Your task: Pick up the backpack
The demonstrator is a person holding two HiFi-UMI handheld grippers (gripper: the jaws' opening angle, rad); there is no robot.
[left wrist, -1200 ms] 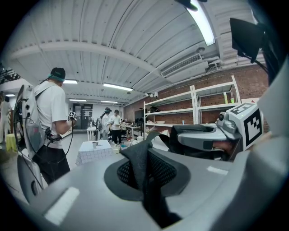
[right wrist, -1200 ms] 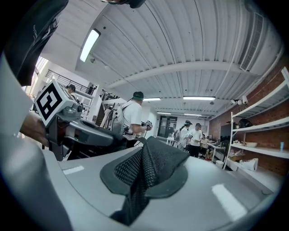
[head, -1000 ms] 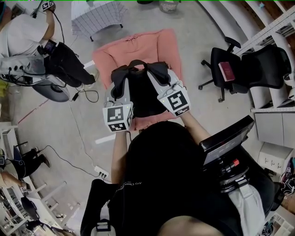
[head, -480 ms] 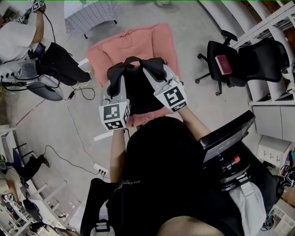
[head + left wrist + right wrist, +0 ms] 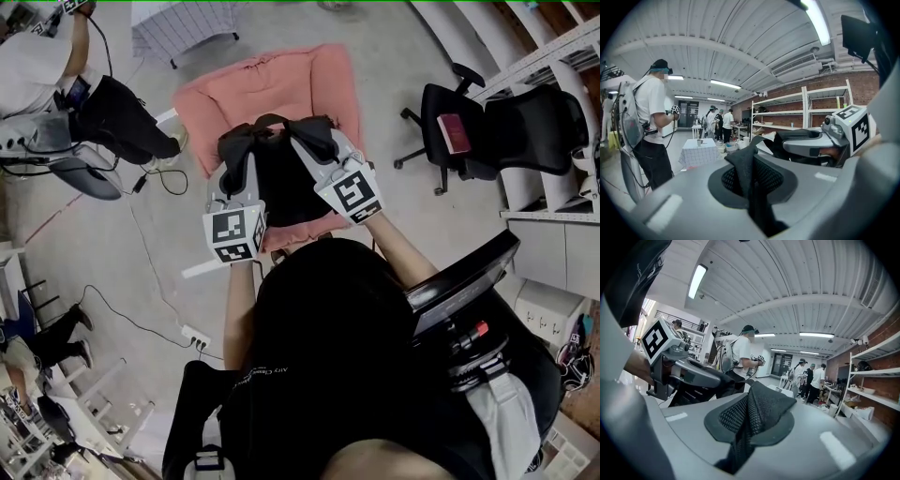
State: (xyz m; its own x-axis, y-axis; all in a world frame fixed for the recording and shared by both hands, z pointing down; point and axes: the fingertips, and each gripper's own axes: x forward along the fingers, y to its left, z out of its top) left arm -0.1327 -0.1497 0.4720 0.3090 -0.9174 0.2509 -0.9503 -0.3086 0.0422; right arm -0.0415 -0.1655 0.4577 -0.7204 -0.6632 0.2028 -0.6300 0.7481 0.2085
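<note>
1. Two narrow grips on the backpack (image 5: 281, 187): left gripper (image 5: 752, 176) with jaws almost together on the black mesh left shoulder strap (image 5: 743, 161), right gripper (image 5: 749, 427) pinching the right shoulder strap (image 5: 761, 406) the same way.
2. Hangs black and upright between both grippers in the head view, over the middle of a pink cushion (image 5: 244, 94). Cannot tell whether its base touches the cushion.
3. Covers the cushion's middle and reaches toward its near edge. Leaves the far edge and both far corners bare.
4. Off the cushion's right edge: a wide stretch of bare concrete floor (image 5: 394, 56), open as far as a black office chair (image 5: 487, 131) with a dark red book (image 5: 453, 133) on its seat.
5. Off the left edge: a narrower strip of open floor, then a person in a white top (image 5: 37, 66), well apart from the cushion.
6. Beyond the far edge: a small gap of floor, then a table with a checked cloth (image 5: 183, 23).
7. Behind the office chair: white shelving (image 5: 553, 66) along the right side.
8. Nearer the wearer, on the left: a white power strip (image 5: 195, 337) on the floor, well apart from the cushion's near-left corner.
</note>
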